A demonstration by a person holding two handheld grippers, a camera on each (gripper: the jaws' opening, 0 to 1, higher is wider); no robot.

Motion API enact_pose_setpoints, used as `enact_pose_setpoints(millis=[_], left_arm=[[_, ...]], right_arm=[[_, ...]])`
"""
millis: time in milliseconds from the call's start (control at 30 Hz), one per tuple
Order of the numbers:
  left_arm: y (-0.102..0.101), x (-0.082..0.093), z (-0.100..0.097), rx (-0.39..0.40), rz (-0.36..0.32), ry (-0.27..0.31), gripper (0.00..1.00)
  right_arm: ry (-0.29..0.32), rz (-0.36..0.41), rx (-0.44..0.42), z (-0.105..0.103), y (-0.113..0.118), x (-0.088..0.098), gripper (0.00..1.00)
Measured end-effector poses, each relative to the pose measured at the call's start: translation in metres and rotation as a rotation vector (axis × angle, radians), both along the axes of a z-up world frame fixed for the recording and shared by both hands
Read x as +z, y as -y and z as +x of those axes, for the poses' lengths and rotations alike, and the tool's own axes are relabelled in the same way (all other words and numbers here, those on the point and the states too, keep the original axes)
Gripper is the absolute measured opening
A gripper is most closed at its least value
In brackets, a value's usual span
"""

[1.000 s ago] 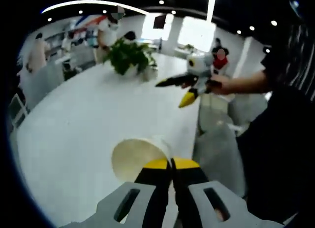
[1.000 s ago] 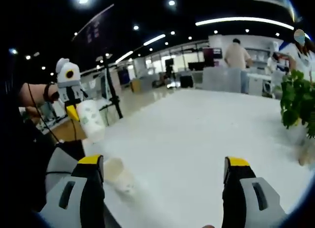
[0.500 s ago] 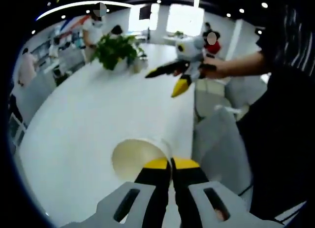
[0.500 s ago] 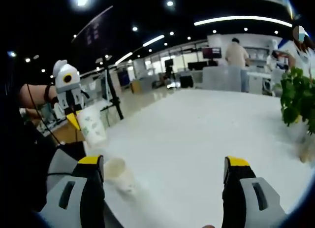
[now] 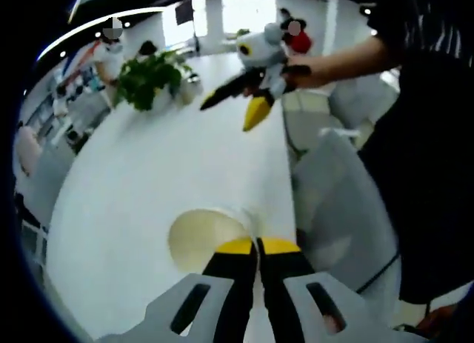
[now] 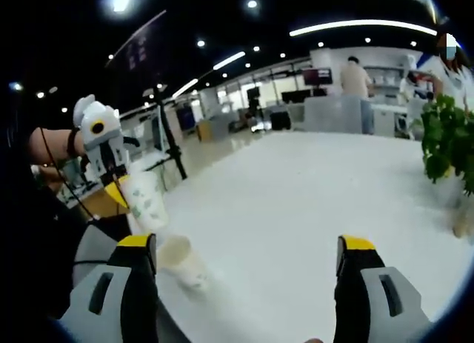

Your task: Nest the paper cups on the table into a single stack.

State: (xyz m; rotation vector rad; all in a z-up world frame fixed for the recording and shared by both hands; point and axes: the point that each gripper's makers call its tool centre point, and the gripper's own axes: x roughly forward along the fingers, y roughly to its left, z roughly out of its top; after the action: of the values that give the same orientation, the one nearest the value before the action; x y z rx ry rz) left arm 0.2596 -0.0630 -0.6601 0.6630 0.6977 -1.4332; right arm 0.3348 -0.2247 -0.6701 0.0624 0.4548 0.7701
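Observation:
My left gripper (image 5: 258, 245) is shut on the rim of a white paper cup (image 5: 201, 239), whose open mouth faces the camera. In the right gripper view that left gripper (image 6: 118, 189) holds the green-printed cup (image 6: 146, 204) in the air, just above a second paper cup (image 6: 182, 261) resting on the white table (image 6: 296, 210) near its edge. My right gripper (image 6: 247, 244) stands open over the table with nothing between its jaws. In the left gripper view a hand holds the right gripper (image 5: 231, 112) up, its jaws spread.
A potted green plant (image 5: 148, 80) (image 6: 448, 147) stands at the far side of the table. Grey chairs (image 5: 337, 202) line the table's edge beside the person. Several people stand in the background office.
The left gripper has carried its cup down and closer to the cup on the table. The left gripper view has tilted. The right gripper stays open.

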Motion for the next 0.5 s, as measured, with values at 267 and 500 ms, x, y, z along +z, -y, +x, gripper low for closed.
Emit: enact_pose_setpoints(millis=[267, 500], left_arm=[[0.001, -0.008, 0.001, -0.063, 0.042, 0.044, 0.0], [0.0, -0.015, 0.0, -0.095, 0.076, 0.052, 0.0]], right_arm=[[-0.001, 0.012, -0.009, 0.0, 0.001, 0.002, 0.99], [-0.003, 0.016, -0.014, -0.001, 0.002, 0.002, 0.99]])
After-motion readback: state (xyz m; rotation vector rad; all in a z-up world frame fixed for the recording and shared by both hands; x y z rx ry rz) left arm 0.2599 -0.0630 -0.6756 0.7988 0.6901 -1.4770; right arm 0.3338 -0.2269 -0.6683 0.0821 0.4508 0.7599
